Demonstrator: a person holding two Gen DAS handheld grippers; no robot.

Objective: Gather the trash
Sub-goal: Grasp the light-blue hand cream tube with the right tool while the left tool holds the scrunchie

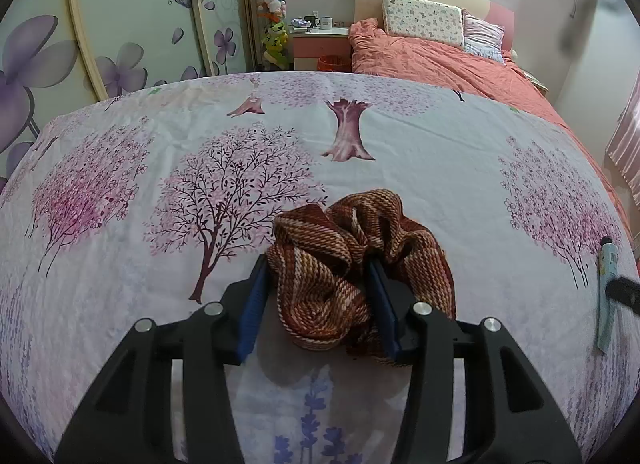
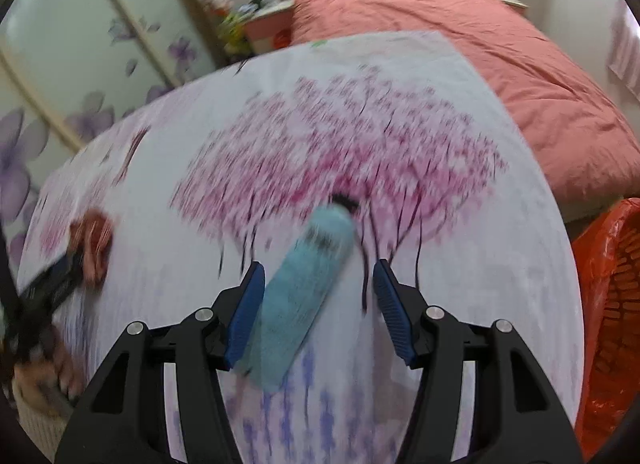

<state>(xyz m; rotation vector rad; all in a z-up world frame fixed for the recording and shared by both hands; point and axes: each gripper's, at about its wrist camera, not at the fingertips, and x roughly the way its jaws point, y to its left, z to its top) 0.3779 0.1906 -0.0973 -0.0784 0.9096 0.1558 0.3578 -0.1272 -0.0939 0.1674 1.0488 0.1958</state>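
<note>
On the bed's tree-print sheet (image 1: 400, 136), 2 items are being worked at once. The crumpled brown striped cloth (image 1: 356, 264) is bracketed by the left claw (image 1: 318, 296); both blue pads appear pressed into the folds, so it is judged clamped on the cloth, probably bunched that way so it lifts as 1 lump. From the right wrist view, that claw and its cloth are seen far left, blurred.

The pale blue tube (image 2: 304, 292) with a dark cap is lying flat on the sheet, tilted, between the pads of the right claw (image 2: 318, 312). The claw's left pad is touching or just beside the tube; the right pad is clearly apart from it, so the jaws are parted and nothing is gripped yet. The tilt means the tube is off-centre in the jaws; a slip sideways on closing is a risk.

An orange basket lined with an orange bag (image 2: 612, 304) is standing beside the bed, at the right. Contents cannot be made out. It is judged the likely drop point.
</note>
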